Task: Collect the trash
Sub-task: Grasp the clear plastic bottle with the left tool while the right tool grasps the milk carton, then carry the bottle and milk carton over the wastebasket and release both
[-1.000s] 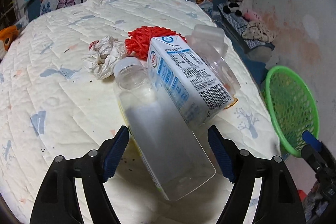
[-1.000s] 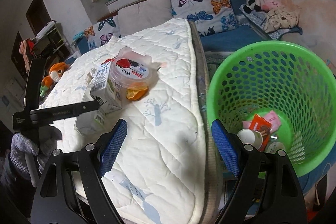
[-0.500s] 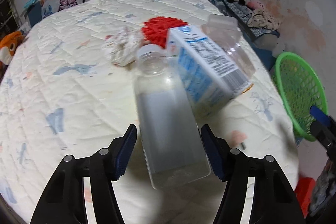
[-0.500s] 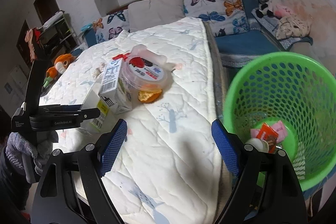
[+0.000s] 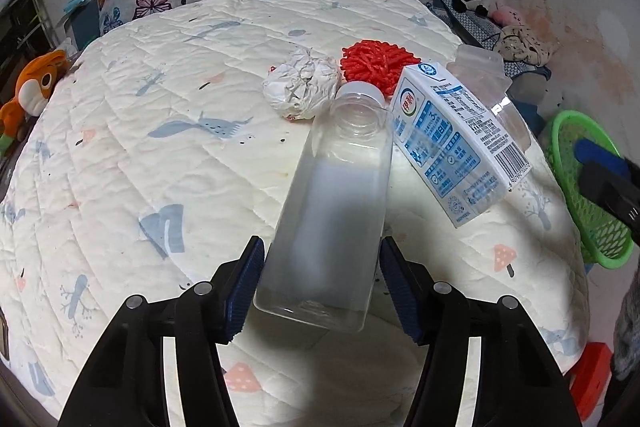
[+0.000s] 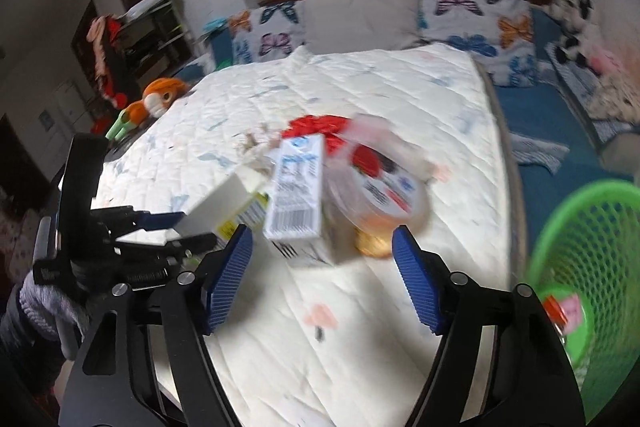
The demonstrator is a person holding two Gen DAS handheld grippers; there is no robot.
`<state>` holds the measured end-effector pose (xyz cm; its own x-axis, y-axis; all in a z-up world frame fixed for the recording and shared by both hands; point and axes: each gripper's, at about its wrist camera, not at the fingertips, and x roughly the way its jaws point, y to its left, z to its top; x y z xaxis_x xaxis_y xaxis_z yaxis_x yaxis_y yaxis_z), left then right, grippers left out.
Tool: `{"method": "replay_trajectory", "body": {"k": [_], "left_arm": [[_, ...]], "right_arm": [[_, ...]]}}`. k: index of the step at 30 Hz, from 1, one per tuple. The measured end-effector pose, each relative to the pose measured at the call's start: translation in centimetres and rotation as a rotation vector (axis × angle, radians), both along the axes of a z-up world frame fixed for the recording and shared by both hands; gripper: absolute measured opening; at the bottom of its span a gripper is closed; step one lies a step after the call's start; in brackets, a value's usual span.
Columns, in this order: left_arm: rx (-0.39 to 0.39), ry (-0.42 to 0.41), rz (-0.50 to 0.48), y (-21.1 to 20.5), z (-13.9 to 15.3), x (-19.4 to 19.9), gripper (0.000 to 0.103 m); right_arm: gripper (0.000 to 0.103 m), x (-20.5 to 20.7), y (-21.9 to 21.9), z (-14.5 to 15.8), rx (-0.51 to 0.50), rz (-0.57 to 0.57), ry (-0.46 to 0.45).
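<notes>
As fingers narrowed | left gripper (image 5: 322, 281) clamps bottle (image 5: 332, 211) | right gripper (image 6: 320, 279) empty

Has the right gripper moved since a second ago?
Yes. The right gripper, its jaws having just been closing, empty, swung left from the green basket toward the milk carton.

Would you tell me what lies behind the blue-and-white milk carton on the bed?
Behind the blue-and-white milk carton sit a red knobbly mat and a clear plastic tub. The carton hides each one's near part.
</notes>
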<state>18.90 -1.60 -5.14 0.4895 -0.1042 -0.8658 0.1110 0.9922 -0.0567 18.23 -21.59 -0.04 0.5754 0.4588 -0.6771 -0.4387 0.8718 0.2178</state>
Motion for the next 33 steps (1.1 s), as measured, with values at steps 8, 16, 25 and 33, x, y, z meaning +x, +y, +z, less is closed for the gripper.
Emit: {"method": "replay_trajectory", "body": {"k": [8, 16, 25, 33], "left_arm": [[-0.018, 0.004, -0.007, 1.3, -0.1, 0.1, 0.058], [-0.039, 0.014, -0.032, 1.6, -0.3, 0.4, 0.058], [-0.046, 0.02, -0.044, 1.4, -0.7, 0.9, 0.059], [-0.037, 0.019, -0.055, 1.0, -0.8, 1.7, 0.059]], "right_arm": [[0.063, 3.5, 3.9, -1.4, -0.065, 0.054, 0.049], [0.061, 5.5, 5.8, -2.4, -0.128, 0.064, 0.063], [0.052, 5.4, 6.1, -2.8, -0.167, 0.068, 0.058], [0.046, 5.9, 6.8, -3.6, -0.187, 0.061, 0.07]]}}
